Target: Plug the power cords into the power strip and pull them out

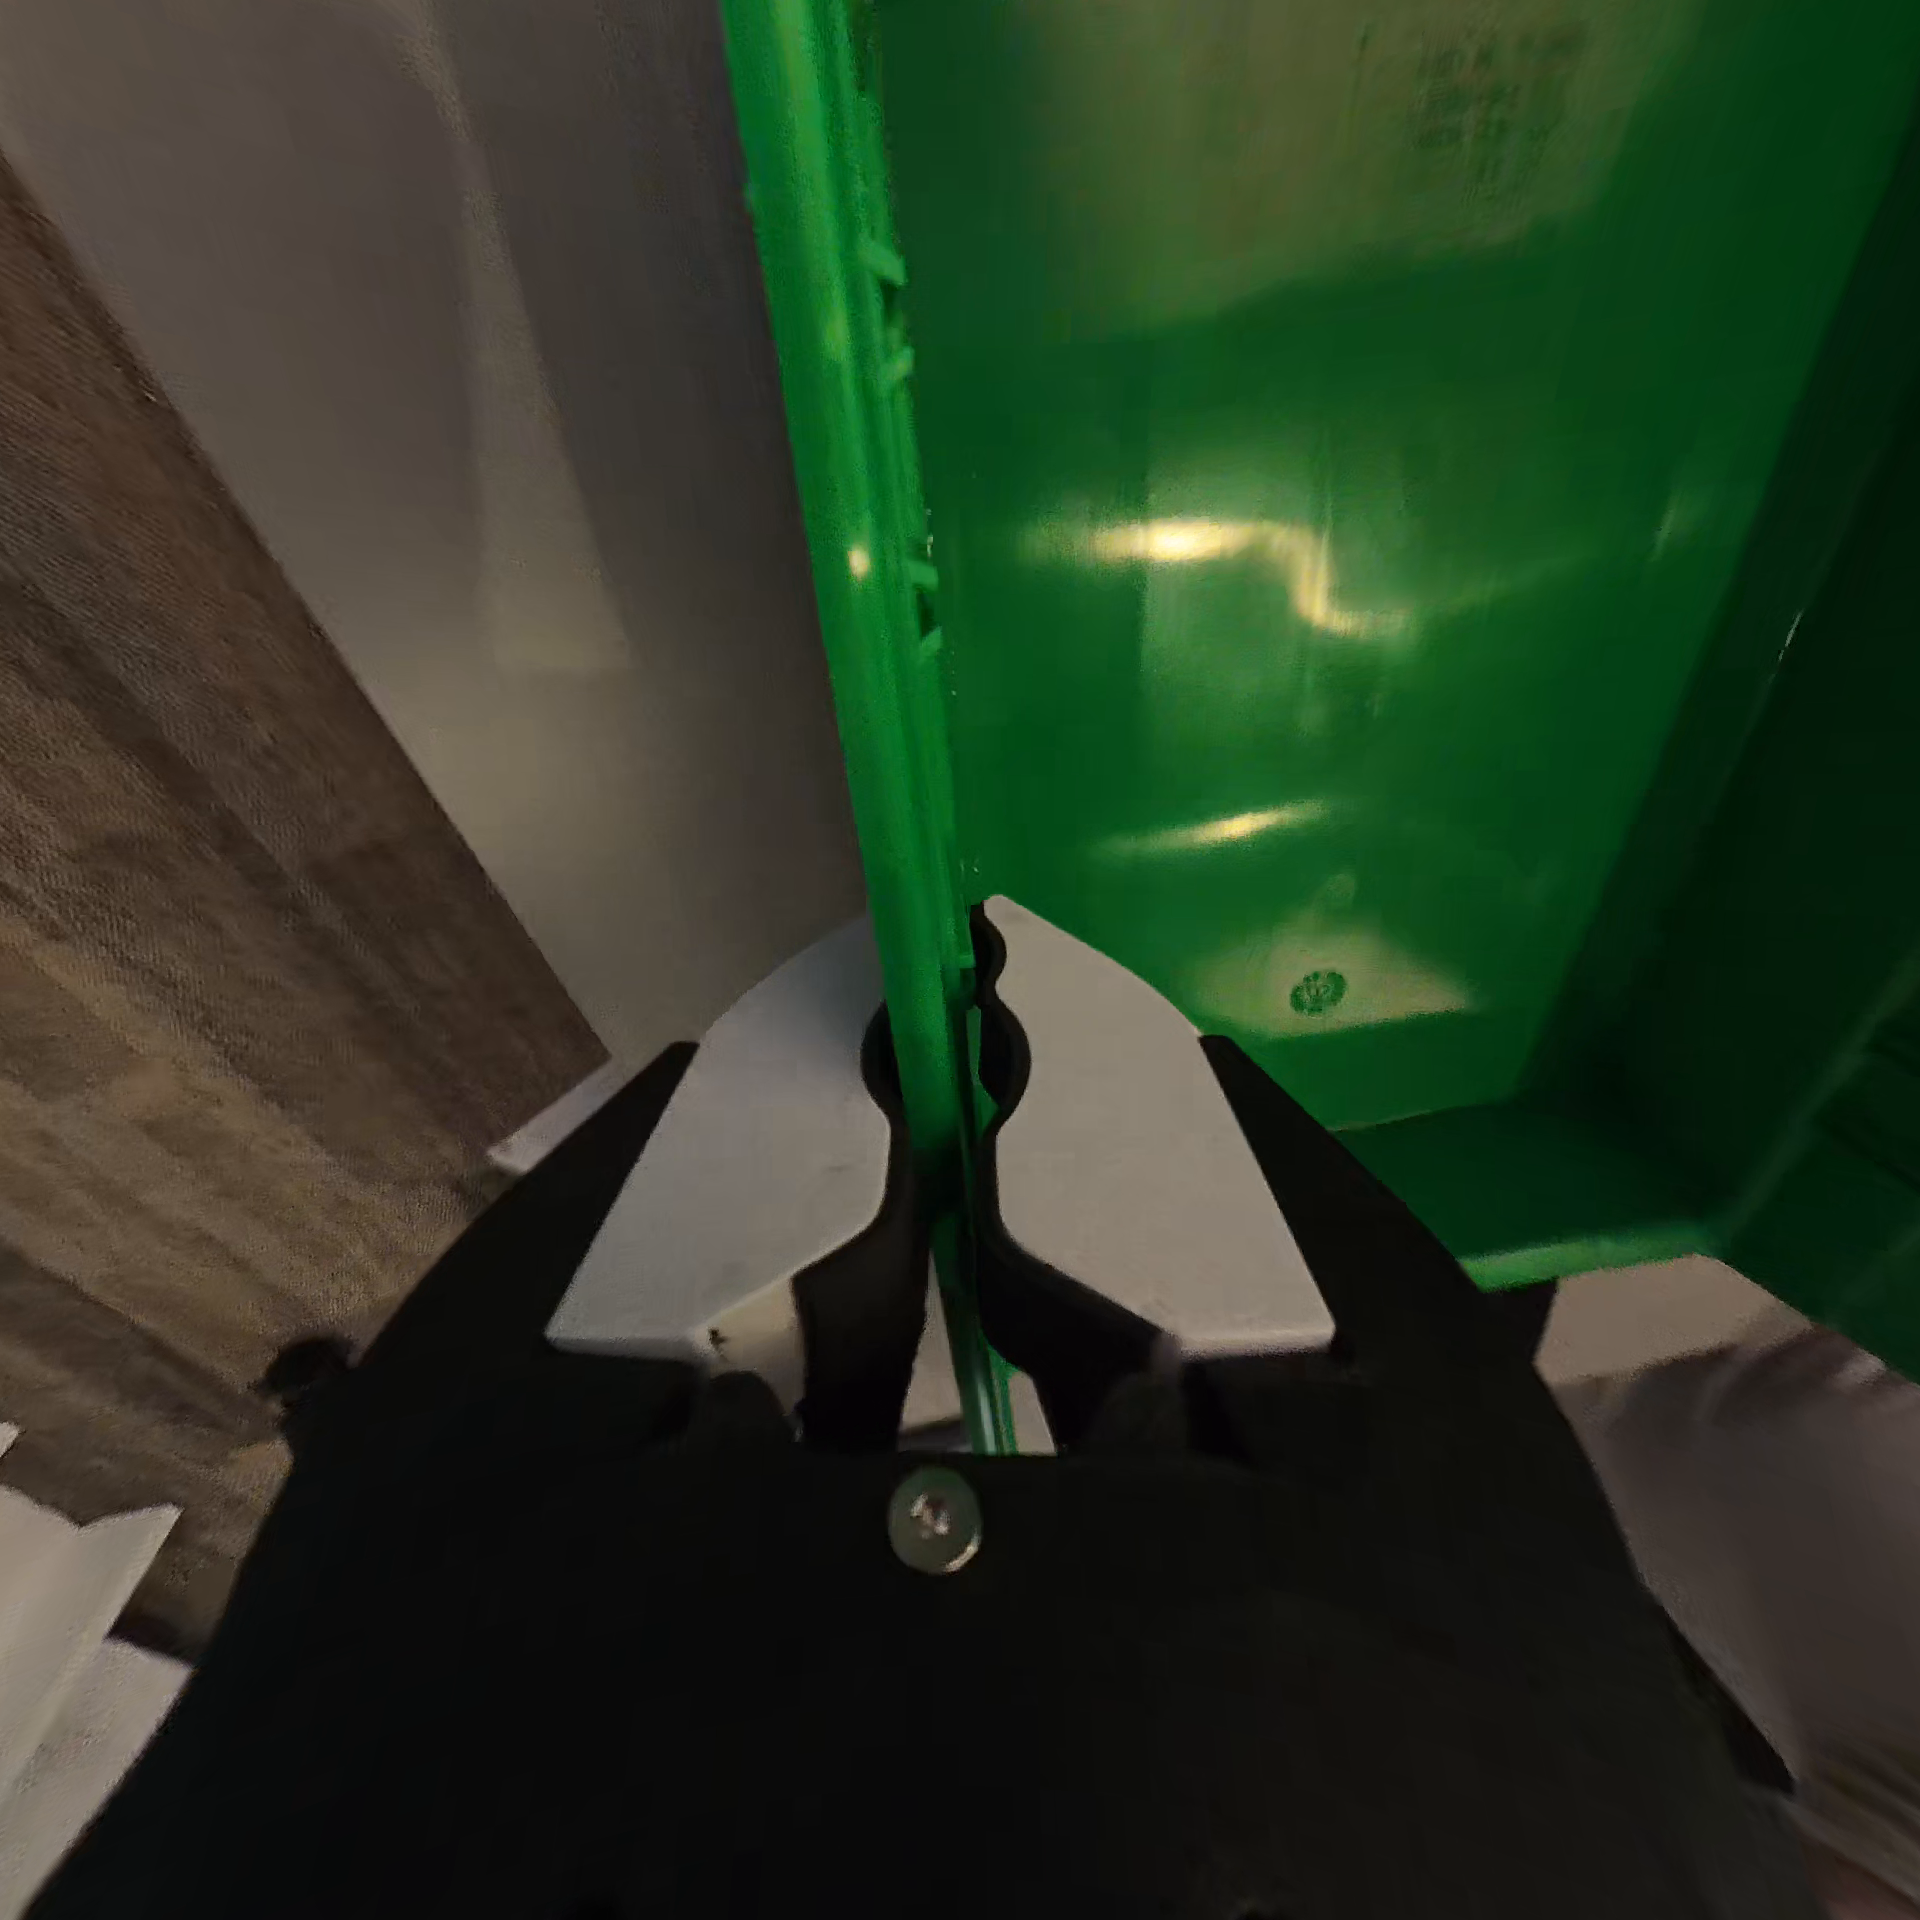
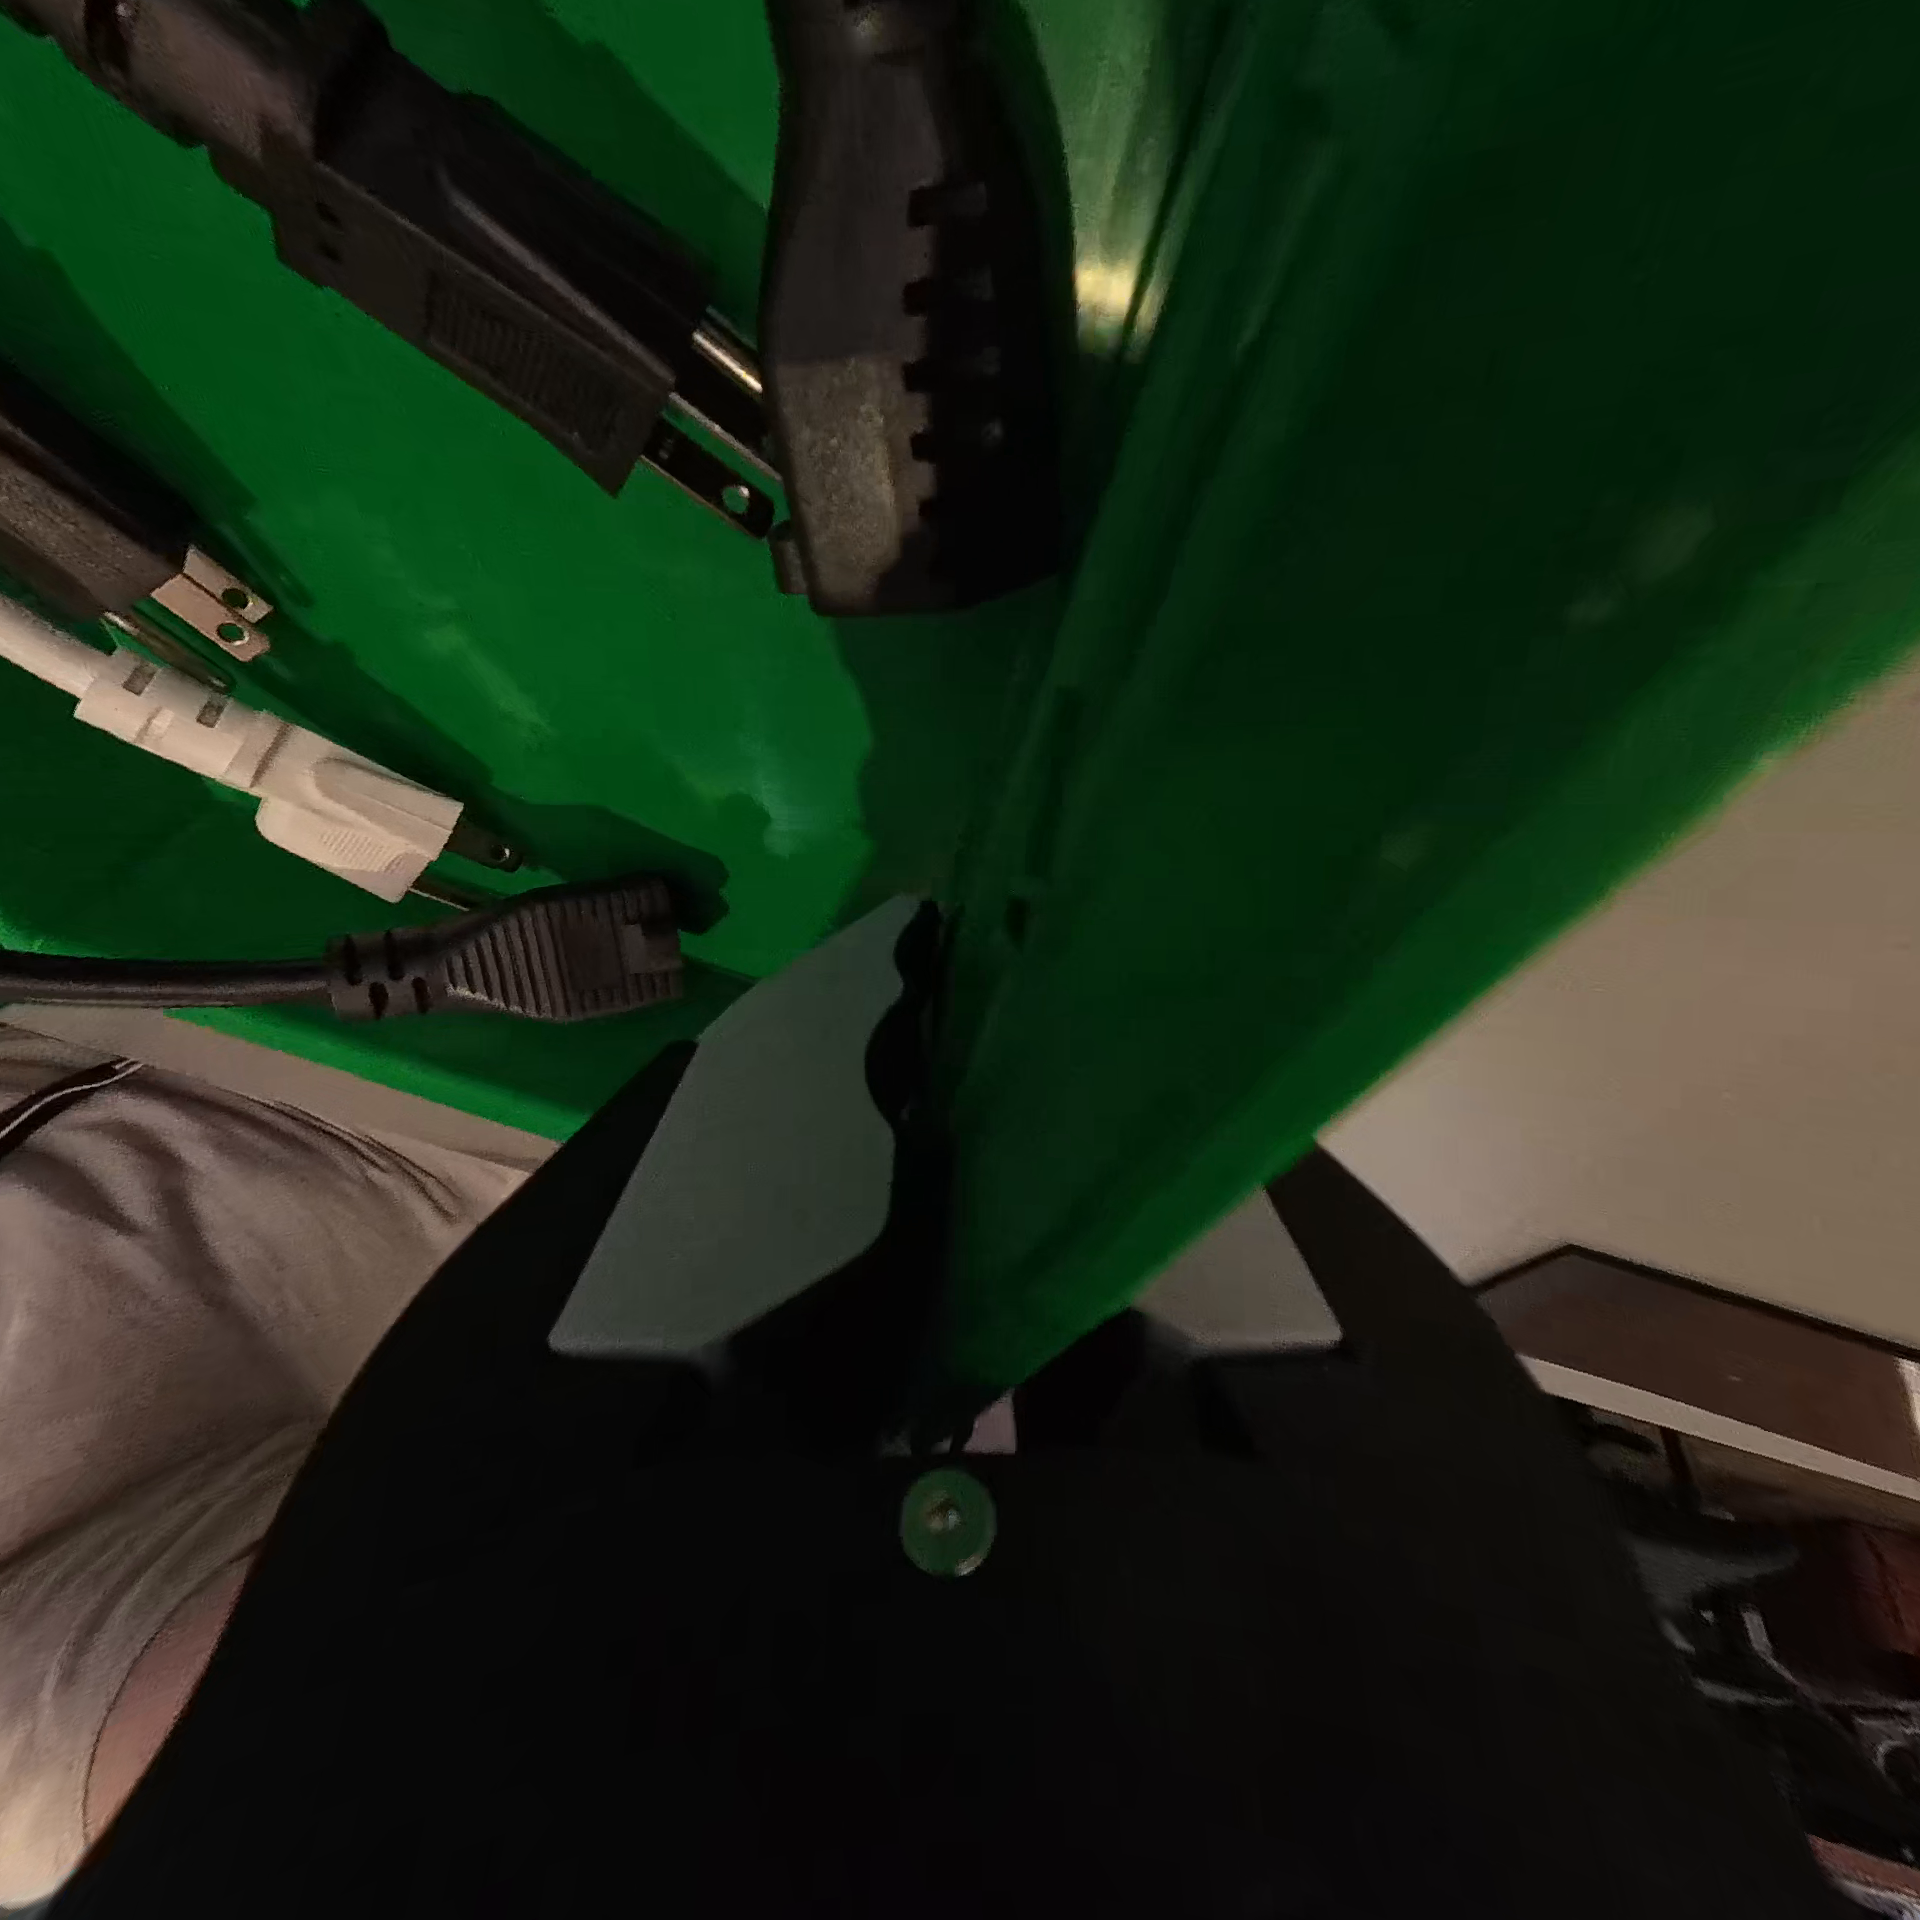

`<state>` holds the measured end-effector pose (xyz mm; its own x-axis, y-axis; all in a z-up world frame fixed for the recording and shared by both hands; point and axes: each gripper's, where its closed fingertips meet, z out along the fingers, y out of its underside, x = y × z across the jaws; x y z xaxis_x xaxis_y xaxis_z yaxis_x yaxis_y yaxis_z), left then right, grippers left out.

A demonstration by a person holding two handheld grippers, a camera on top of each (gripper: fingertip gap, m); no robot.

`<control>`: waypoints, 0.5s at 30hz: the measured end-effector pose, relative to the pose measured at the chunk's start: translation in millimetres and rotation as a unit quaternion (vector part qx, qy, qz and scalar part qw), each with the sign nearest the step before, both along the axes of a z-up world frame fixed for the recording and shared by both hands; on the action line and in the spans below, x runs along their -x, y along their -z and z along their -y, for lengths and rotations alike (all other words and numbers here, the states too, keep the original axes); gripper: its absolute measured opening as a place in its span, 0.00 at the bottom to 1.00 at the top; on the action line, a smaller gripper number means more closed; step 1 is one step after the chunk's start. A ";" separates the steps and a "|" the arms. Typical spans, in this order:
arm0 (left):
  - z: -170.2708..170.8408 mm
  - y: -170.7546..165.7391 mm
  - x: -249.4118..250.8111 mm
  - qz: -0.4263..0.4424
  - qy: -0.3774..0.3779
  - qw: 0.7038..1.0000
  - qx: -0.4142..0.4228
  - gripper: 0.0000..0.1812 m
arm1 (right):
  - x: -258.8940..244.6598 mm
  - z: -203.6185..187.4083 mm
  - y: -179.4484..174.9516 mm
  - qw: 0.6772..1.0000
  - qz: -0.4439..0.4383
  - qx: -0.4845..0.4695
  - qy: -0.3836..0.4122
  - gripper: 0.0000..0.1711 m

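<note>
Left gripper point(image 1: 951, 1049) clenches the green bin point(image 1: 1351, 675) wall; right gripper point(image 2: 935, 1039) clenches its wall too. Plugs point(image 2: 353, 821) lie at 10 o'clock; the bin's label is blurred.

the right gripper point(image 2: 935, 997) has its jaws clamped on the green bin point(image 2: 1299, 727) wall; black and white power cords point(image 2: 353, 821) lie inside.

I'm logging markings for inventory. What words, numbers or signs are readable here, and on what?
Nothing is legible.
Printed patch on the green plastic bin wall: too blurred.
Small round moulded stamp inside the bin: too small.
On the black power plug and white power plug: no readable marks.
</note>
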<state>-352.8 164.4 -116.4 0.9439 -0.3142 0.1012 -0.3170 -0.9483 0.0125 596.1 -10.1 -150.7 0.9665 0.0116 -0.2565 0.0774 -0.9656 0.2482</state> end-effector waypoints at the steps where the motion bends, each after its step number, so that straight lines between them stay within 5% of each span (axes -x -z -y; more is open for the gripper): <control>1: 4.6 -1.7 -3.1 -0.001 0.005 1.000 0.017 0.02 | 2.5 2.0 -0.4 1.000 -0.004 -0.004 0.004 0.02; 9: 23.6 -78.6 -6.2 0.008 -0.040 0.999 0.018 0.02 | 18.0 40.5 -27.6 1.000 -0.018 0.003 -0.025 0.01; 15: 86.6 -133.3 26.6 0.102 -0.095 0.990 -0.040 0.02 | 61.0 50.2 -74.9 0.995 -0.018 0.003 -0.096 0.02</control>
<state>-379.4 77.8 16.9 0.9493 -0.1482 0.2772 -0.1218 -0.9864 -0.1103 535.1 -60.3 -75.8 0.9370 0.1941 -0.2905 0.2694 -0.9308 0.2470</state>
